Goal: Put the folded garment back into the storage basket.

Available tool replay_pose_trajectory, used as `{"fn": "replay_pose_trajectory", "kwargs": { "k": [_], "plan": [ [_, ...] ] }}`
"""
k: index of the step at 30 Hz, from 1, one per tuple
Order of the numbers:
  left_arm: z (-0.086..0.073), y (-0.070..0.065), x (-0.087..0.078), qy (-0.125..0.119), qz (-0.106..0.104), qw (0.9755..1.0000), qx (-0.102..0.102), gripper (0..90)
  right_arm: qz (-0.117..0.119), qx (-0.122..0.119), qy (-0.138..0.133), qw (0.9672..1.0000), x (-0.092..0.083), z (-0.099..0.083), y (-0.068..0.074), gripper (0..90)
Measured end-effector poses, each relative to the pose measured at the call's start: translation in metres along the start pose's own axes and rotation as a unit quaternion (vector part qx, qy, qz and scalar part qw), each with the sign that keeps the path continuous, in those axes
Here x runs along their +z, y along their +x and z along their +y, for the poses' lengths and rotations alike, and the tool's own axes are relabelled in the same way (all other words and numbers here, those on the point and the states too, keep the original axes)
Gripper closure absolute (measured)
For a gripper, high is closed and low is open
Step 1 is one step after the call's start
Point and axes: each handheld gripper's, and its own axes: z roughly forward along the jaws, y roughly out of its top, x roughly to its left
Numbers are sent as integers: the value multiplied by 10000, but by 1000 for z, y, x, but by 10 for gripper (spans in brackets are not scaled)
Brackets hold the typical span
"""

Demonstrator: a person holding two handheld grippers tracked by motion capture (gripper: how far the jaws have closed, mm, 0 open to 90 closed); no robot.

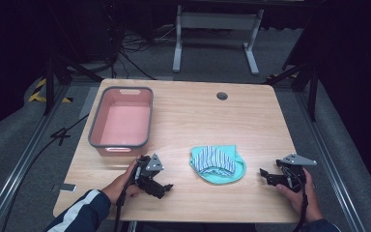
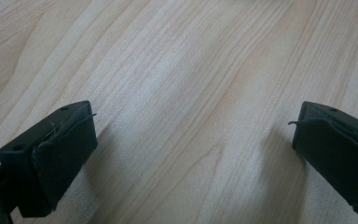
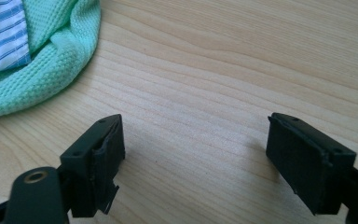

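While both rest near the tabletop's near edge:
Left gripper (image 1: 166, 186): jaws spread wide, holding nothing, over bare tabletop (image 1: 251, 116).
Right gripper (image 1: 262, 173): released, jaws wide, empty, near the cloth.
Cloth bundle (image 1: 217, 163): green with a striped piece on top, near-edge middle, long axis running left-right.
Pink bin (image 1: 121, 122): far-left corner, nothing inside.

Left gripper (image 1: 162, 186): held low in left hand (image 1: 121, 186), jaws wide apart, nothing between, pointing toward 4 o'clock. Right gripper (image 1: 265, 176): in right hand (image 1: 299, 195), jaws wide apart, empty, pointing toward 9 o'clock.
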Motion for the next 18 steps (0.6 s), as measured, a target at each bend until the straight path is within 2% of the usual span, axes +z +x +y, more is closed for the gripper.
{"fn": "replay_pose_trajectory", "kwargs": {
  "k": [12, 15, 18],
  "plan": [
    [-1, 0, -1, -16, -23, 10000, 35, 5, -54, 28, 12, 10000, 0, 0, 1, 195],
    [-2, 0, -3, -57, -63, 9999, 145, 35, -24, 8, 35, 10000, 0, 0, 0, 189],
    [1, 2, -4, 47, -156, 9995, 265, 61, -20, -10, 90, 10000, 0, 1, -1, 170]
  ]
}}
